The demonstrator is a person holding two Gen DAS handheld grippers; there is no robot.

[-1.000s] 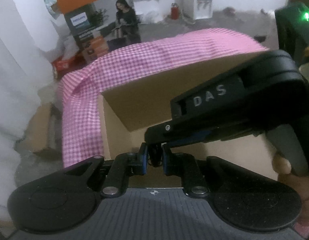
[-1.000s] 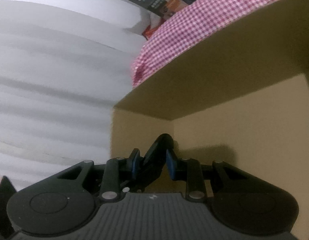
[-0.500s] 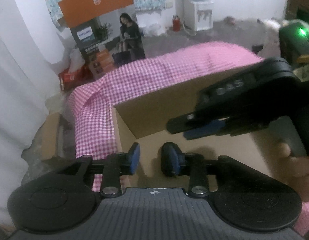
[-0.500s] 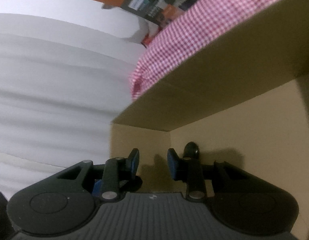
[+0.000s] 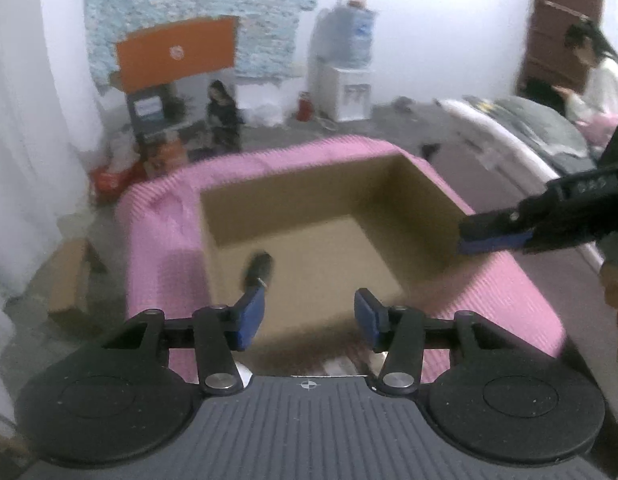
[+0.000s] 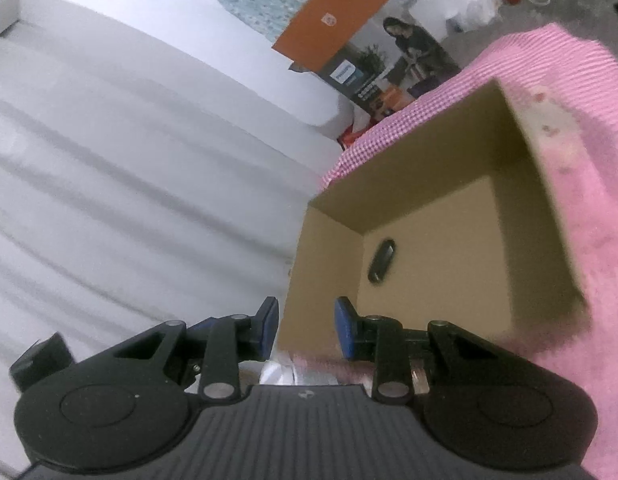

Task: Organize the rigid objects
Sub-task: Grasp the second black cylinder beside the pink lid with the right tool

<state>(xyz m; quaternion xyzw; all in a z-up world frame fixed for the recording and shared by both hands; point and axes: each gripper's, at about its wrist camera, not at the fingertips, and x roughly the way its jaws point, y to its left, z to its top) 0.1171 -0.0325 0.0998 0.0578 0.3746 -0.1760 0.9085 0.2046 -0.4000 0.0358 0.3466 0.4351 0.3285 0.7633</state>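
Both hand-held grippers have left one cardboard box (image 5: 333, 208), holding one blurred, perhaps black object (image 6: 382, 260).

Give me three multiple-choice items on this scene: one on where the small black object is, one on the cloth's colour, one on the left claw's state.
1. Where is the small black object?
A. on the cardboard box floor
B. on the cloth
C. in the left claw

2. What colour is the checked cloth around the box?
A. blue
B. pink
C. green

3. What state is the left claw in?
A. shut on the object
B. shut on cloth
C. open, holding nothing

Answers: 1 A, it lies alone inside the box near a wall; 2 B, pink cloth surrounds the box's rim; 3 C, its jaws have just been opening and nothing sits between them.
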